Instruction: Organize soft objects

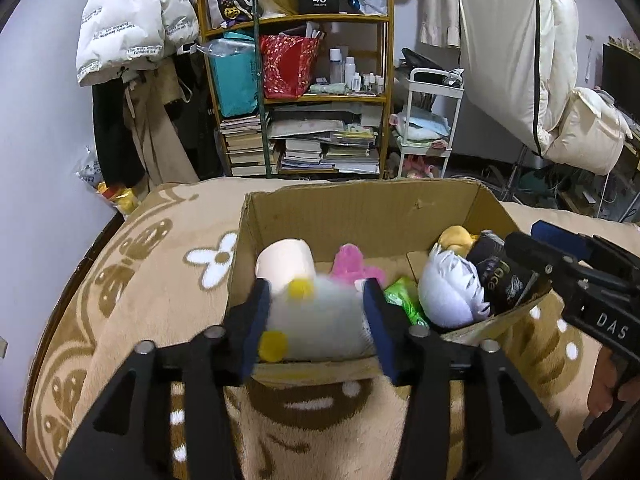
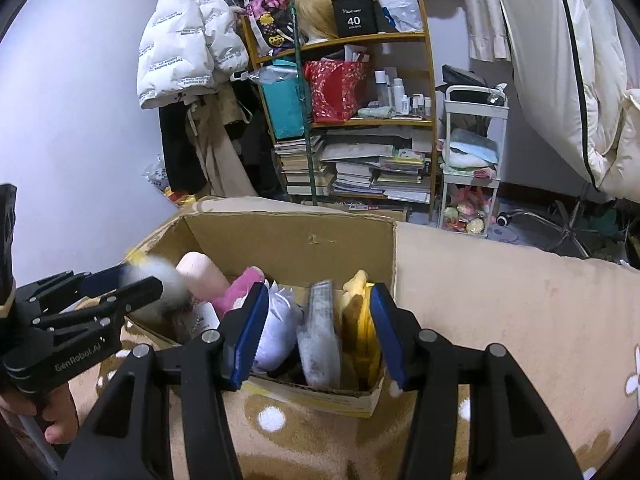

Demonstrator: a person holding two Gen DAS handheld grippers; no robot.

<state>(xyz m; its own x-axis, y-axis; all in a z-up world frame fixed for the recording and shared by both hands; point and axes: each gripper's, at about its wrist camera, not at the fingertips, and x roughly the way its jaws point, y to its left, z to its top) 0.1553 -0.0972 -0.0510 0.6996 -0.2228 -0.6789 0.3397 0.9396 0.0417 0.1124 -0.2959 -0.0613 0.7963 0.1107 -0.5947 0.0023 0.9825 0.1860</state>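
White fluffy plush toy with yellow spots [image 1: 316,320]: we hold it clamped in the left gripper [image 1: 316,312], above the near edge of the brown cardboard box [image 1: 360,212]. Our right gripper [image 2: 318,336] hangs over the box, jaws apart, gripping nothing.

Cluttered wooden shelf [image 1: 296,92], lilac wall [image 1: 44,100]

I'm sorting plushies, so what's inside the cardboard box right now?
In the box: a pink roll, pink plush, green packet, white plush, black item, yellow plush. The floor beneath them is covered.
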